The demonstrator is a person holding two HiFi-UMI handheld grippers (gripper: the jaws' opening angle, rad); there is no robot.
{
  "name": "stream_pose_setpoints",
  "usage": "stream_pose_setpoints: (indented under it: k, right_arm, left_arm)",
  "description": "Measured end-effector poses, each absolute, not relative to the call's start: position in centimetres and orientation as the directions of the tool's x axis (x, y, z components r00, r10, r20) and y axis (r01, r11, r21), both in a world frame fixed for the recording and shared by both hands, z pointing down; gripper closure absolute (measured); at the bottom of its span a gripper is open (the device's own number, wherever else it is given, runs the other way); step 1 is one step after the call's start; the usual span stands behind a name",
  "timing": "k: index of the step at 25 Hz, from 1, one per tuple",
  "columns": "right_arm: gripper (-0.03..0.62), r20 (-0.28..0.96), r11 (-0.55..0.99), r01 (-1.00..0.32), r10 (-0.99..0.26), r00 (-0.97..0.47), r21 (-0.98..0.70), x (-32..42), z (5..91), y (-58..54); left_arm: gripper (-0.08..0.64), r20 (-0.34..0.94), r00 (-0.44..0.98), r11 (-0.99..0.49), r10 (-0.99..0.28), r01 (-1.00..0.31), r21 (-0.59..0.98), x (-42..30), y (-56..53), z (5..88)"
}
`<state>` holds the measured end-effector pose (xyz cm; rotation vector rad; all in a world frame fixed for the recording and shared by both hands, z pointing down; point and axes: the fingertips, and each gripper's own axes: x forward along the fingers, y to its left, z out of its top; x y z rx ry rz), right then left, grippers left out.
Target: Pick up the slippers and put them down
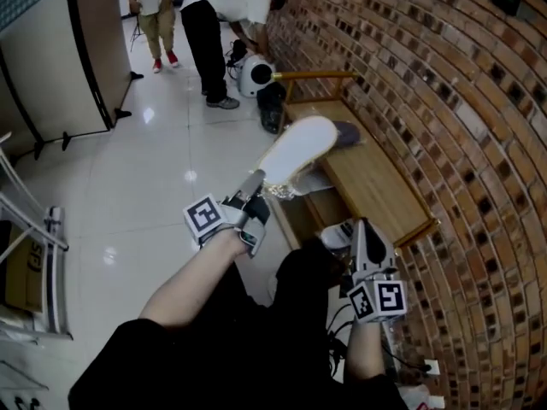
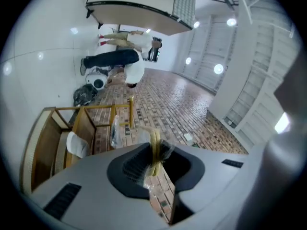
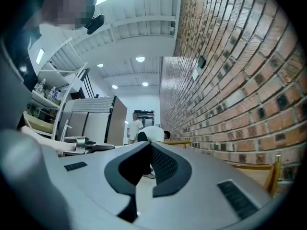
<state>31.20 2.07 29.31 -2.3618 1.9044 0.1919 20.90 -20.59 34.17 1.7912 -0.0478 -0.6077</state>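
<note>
My left gripper (image 1: 256,183) is shut on the edge of a white slipper (image 1: 299,148) wrapped in clear plastic, and holds it up over the near end of the wooden bench rack (image 1: 376,186). In the left gripper view the slipper's yellowish edge (image 2: 154,150) and crinkled plastic sit pinched between the jaws. A grey slipper (image 1: 347,132) lies on the bench top farther off. Another white slipper (image 1: 336,234) sits low in the rack (image 2: 53,143), also seen as a white slipper (image 2: 76,144). My right gripper (image 1: 364,226) hovers beside the rack's near end, shut (image 3: 149,145) with nothing in it.
A brick wall (image 1: 461,109) runs along the right behind the bench. Two people (image 1: 224,20) stand at the far end by a white round machine (image 1: 254,75) and a black bag (image 1: 272,111). A partition (image 1: 60,58) and a metal cart (image 1: 38,246) line the left.
</note>
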Motion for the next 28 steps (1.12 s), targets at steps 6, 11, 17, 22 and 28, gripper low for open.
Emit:
stream_pose_setpoints:
  k: [6, 11, 17, 22, 28]
  right_arm:
    - [0.583, -0.141, -0.083, -0.997, -0.987, 0.082, -0.002, 28.2, 30.0, -3.5]
    - [0.583, -0.129, 0.055, -0.998, -0.99, -0.053, -0.014, 23.9, 30.6, -8.8]
    - [0.583, -0.124, 0.192, -0.981, -0.974, -0.189, -0.014, 18.7, 31.3, -14.0]
    - [0.584, -0.103, 0.244, -0.97, -0.965, -0.242, -0.012, 16.8, 31.8, -17.8]
    - [0.584, -0.075, 0.261, -0.965, -0.963, -0.259, -0.012, 16.9, 33.5, -22.5]
  left_arm:
    - [0.503, -0.413, 0.78, -0.41, -0.47, 0.222, 0.885, 12.9, -24.6, 33.1]
    - [0.503, -0.415, 0.697, -0.448, -0.585, 0.148, 0.881, 4.9, -26.9, 33.5]
    - [0.503, -0.404, 0.605, -0.464, -0.687, 0.063, 0.883, -2.4, -28.6, 34.7]
    - [0.503, -0.371, 0.549, -0.438, -0.749, 0.01, 0.899, -5.8, -30.3, 36.5]
    - [0.503, -0.341, 0.52, -0.412, -0.783, -0.023, 0.911, -6.7, -32.7, 39.1]
